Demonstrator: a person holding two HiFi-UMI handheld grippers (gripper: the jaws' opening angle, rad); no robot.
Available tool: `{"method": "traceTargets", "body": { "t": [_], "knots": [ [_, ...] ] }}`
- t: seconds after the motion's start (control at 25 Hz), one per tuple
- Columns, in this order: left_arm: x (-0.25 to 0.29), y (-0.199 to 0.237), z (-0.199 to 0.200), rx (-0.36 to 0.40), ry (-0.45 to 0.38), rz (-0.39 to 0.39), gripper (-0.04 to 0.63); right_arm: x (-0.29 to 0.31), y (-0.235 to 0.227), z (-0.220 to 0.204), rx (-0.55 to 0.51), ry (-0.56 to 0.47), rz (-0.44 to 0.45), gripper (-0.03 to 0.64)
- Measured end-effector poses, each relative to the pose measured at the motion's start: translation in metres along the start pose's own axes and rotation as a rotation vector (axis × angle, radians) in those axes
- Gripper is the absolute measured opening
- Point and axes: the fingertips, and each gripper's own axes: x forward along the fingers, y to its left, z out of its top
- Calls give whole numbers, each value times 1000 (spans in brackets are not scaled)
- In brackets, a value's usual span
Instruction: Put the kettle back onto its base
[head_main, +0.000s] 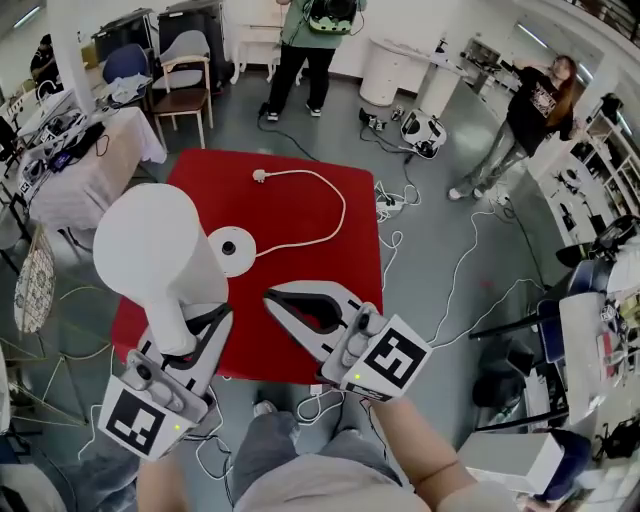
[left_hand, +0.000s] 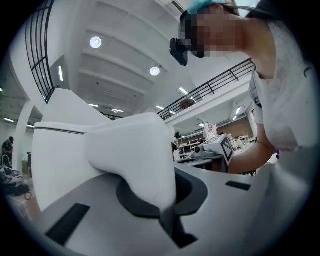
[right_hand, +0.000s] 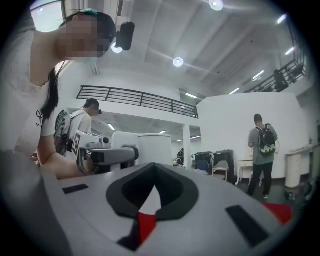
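Observation:
The white kettle (head_main: 150, 250) hangs in the air over the left side of the red table (head_main: 300, 215). My left gripper (head_main: 193, 335) is shut on its handle (left_hand: 137, 150) from the near side. The round white base (head_main: 235, 250) lies flat on the table just right of the kettle, partly hidden behind it. Its white cord (head_main: 330, 215) runs to a plug (head_main: 260, 175) at the table's far side. My right gripper (head_main: 272, 296) floats over the table's near edge, shut and holding nothing, with its tip pointing toward the kettle. From the right gripper view, the kettle (right_hand: 152, 147) shows beside the left gripper (right_hand: 107, 155).
A table draped in white (head_main: 95, 165) with clutter stands at the left, with a chair (head_main: 180, 85) behind it. Cables and a power strip (head_main: 392, 205) lie on the floor right of the red table. One person (head_main: 305, 45) stands beyond the table, another (head_main: 520, 125) at the far right.

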Motion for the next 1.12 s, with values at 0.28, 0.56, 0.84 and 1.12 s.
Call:
{"method": "traceTargets", "body": {
  "t": [0.28, 0.56, 0.84, 1.12],
  "knots": [
    [25, 25, -42, -4, -33, -104, 6, 8, -12, -23, -37, 14, -74, 6],
    [49, 55, -85, -30, -28, -170, 6, 19, -29, -46, -30, 49, -130, 6],
    [77, 75, -122, -50, -22, -236, 6, 28, -45, -62, -38, 79, -171, 6],
    [100, 81, -150, -75, -28, -273, 6, 29, -59, -77, -36, 103, -209, 6]
  ]
}}
